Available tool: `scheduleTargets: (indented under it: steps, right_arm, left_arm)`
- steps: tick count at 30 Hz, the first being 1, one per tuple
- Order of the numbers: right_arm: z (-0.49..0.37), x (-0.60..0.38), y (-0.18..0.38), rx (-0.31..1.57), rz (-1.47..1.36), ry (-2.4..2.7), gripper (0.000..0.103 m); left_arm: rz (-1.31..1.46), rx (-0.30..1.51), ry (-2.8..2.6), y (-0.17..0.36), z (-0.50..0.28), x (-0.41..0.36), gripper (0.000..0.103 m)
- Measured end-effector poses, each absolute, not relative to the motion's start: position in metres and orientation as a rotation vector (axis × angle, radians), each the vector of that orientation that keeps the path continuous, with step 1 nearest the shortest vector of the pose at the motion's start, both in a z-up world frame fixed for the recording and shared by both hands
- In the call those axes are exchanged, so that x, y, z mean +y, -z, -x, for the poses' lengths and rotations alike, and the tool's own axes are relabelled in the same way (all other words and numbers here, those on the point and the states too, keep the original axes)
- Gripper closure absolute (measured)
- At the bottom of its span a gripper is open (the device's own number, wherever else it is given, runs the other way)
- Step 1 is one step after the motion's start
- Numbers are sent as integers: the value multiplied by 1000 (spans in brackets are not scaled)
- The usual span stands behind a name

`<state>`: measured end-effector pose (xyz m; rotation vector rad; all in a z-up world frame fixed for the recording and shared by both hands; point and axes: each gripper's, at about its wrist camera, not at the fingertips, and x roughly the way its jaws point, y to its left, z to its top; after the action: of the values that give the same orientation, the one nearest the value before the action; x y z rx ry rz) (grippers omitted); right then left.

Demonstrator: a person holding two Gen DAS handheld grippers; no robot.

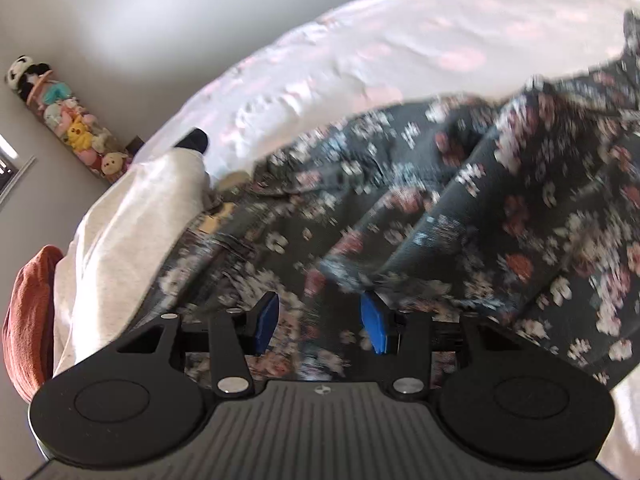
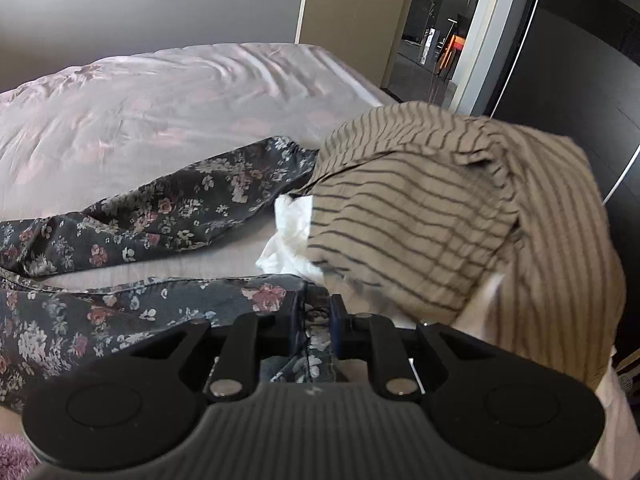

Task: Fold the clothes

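The right tool (image 2: 314, 326) pinches the floral trousers' (image 2: 160, 208) hem on the bed (image 2: 160, 92); the left tool (image 1: 318, 322) hangs open over them.

Left wrist view: mounted behind the left gripper (image 1: 318, 322), looking forward and down along its fingers, very close over the floral garment (image 1: 440, 220); the bed (image 1: 400, 52) beyond, a wall with a column of soft toys (image 1: 68, 120) at far left.
Right wrist view: mounted behind the right gripper (image 2: 316, 320), angled down across the bed (image 2: 160, 100), close to the striped garment (image 2: 460, 232), facing an open doorway (image 2: 436, 40).
Shared area: the floral garment (image 2: 140, 208) and the pale bed cover.
Image quality: left view blurred.
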<state>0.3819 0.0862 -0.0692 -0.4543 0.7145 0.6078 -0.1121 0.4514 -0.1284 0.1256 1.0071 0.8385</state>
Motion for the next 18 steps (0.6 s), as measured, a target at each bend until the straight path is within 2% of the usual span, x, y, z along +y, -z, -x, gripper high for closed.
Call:
scheduleTargets:
  steps: [4,8,11,13,18]
  right_arm:
    - [-395,69,57,691,489,-528,85]
    - [-397,65,69,739,508,-560,84]
    - [-383,74,73,704,563,-576,76]
    - [-374,82,69,646,586,-569,67]
    - [-362,115,59,596,549,-655,60]
  left_arm:
    - [-66,898,-853,109,126,456,54]
    - [12,823,-873,92,141,467,48]
    - [59,830,-869,87,147,480,48]
    - [82,849,-862,86,149,491,48]
    - [110,874,-797,87,143,518,48]
